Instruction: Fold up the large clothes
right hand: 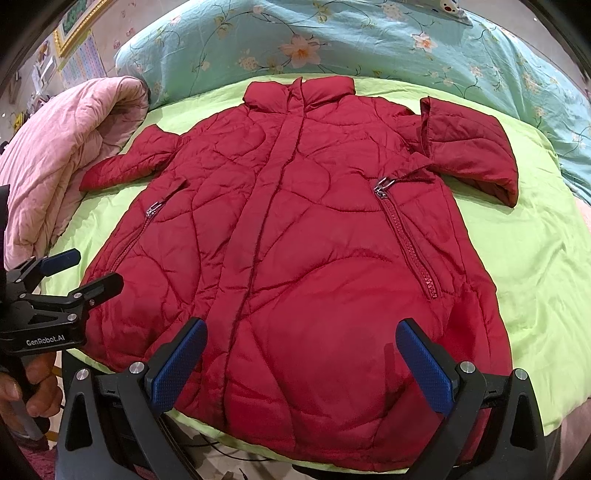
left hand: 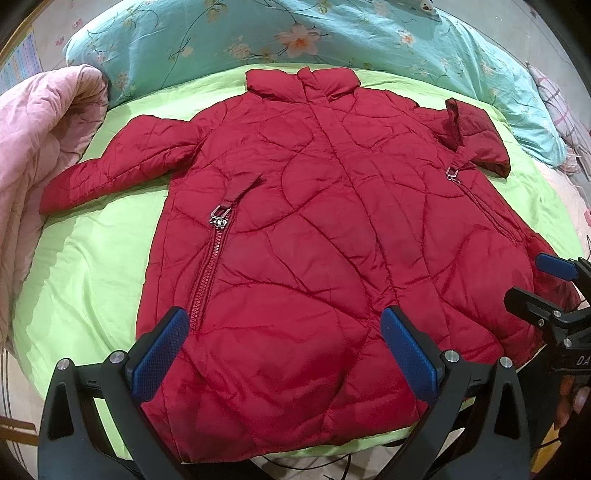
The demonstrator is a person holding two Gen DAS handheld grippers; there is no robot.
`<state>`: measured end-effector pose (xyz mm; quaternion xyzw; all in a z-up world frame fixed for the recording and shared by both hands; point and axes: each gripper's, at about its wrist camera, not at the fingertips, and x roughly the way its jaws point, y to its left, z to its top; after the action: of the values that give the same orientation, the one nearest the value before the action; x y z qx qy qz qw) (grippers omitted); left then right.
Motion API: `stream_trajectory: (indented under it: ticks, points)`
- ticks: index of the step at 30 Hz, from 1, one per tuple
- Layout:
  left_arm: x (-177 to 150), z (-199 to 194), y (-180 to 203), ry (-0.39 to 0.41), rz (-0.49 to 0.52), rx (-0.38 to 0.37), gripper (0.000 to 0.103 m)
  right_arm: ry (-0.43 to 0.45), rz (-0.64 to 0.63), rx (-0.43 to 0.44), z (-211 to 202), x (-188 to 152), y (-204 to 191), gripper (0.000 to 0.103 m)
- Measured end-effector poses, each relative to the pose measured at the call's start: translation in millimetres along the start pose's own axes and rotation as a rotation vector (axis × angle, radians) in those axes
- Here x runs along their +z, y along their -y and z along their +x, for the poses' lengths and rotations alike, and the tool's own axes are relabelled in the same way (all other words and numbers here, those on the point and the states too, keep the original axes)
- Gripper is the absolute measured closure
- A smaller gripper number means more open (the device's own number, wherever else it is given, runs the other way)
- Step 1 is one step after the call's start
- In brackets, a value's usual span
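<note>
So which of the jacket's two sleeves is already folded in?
The sleeve on the right: it's doubled back toward the collar, with its cuff opening showing. The left sleeve lies straight out over the green sheet.

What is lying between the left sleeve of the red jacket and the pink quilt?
Only bare green sheet. In the left wrist view, the sleeve of the red jacket ends just short of the pink quilt, with nothing lying between them.

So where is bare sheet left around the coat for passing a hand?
Bare green sheet lies between the red coat and the pink quilt, below the spread sleeve. A wider patch lies beside the folded sleeve. The collar nearly meets the floral duvet.
</note>
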<state>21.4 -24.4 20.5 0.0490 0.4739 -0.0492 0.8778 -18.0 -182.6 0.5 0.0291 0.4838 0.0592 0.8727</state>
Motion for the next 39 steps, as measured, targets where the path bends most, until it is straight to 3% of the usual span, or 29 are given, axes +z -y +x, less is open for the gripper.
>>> stream_trajectory:
  ticks: [18, 22, 30, 39]
  points:
    - [5, 13, -13, -0.022, -0.045, -0.031, 0.0, 0.031, 0.019, -0.013, 6, 9, 13, 0.0]
    - [10, 16, -16, -0.016, -0.06, -0.025, 0.0, 0.039, 0.016, -0.063, 5, 19, 24, 0.0]
    - [23, 27, -22, -0.031, -0.088, -0.025, 0.0, 0.104, 0.075, -0.084, 6, 56, 61, 0.0]
    - [30, 37, -30, -0.054, -0.125, -0.033, 0.0, 0.138, 0.133, -0.19, 23, 116, 123, 0.001]
